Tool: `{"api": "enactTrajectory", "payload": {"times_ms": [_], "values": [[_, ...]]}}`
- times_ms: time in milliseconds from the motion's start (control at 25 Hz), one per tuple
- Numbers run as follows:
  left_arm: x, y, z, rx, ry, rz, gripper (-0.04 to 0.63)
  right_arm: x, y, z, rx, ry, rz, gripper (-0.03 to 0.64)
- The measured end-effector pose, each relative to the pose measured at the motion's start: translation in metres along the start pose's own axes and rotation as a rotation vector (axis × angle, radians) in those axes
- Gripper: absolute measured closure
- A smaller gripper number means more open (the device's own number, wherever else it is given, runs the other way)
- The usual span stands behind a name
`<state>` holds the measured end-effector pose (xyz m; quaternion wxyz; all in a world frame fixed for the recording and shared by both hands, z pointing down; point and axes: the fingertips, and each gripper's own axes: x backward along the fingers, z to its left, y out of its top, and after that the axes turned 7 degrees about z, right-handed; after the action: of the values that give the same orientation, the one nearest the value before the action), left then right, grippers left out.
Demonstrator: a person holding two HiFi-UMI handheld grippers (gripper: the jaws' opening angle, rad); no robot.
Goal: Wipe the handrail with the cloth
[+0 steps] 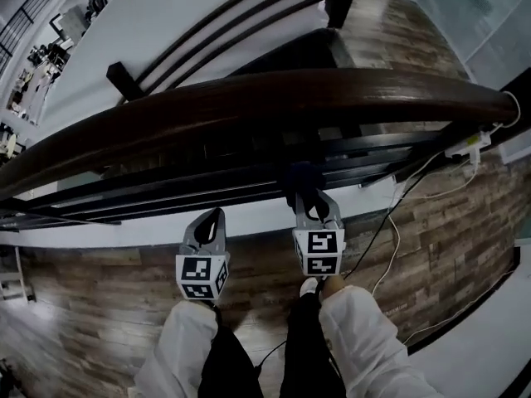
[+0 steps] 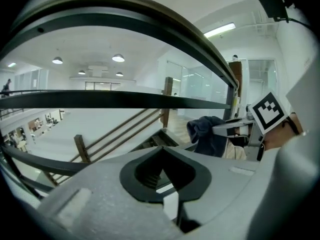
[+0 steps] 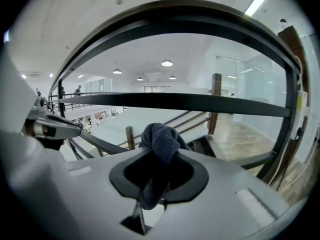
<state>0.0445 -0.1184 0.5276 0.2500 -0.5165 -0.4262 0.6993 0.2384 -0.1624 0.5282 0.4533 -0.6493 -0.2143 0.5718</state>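
Closest to me, the right gripper [image 1: 305, 196] pinches a dark blue crumpled cloth [image 1: 299, 177] just under the dark brown rounded wooden handrail [image 1: 249, 106], whose length runs left to right. The left gripper [image 1: 214, 219], closed and empty, is farther from it.

white cable [image 1: 397, 237] on wood floor [image 1: 465, 247]

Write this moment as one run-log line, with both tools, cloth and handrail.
left tool: shut, empty | right tool: shut on cloth | cloth: below handrail, contact unclear
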Motion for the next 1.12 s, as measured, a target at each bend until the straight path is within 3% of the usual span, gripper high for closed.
{"api": "enactTrajectory", "payload": {"times_ms": [560, 760, 920, 1120], "values": [[0.224, -0.143, 0.299, 0.206, 0.362, -0.058, 0.597, -0.028, 0.007, 0.436, 0.17, 0.402, -0.011, 0.558], [0.254, -0.196, 0.375, 0.259, 0.394, -0.021, 0.597, -0.058, -0.019, 0.55, 0.14, 0.482, 0.062, 0.558], [0.278, -0.224, 0.43, 0.293, 0.442, -0.085, 0.597, -0.071, -0.018, 0.632, 0.181, 0.538, 0.022, 0.558], [0.264, -0.256, 0.478, 0.336, 0.483, -0.137, 0.597, -0.116, -0.01, 0.694, 0.236, 0.59, -0.041, 0.558]]}}
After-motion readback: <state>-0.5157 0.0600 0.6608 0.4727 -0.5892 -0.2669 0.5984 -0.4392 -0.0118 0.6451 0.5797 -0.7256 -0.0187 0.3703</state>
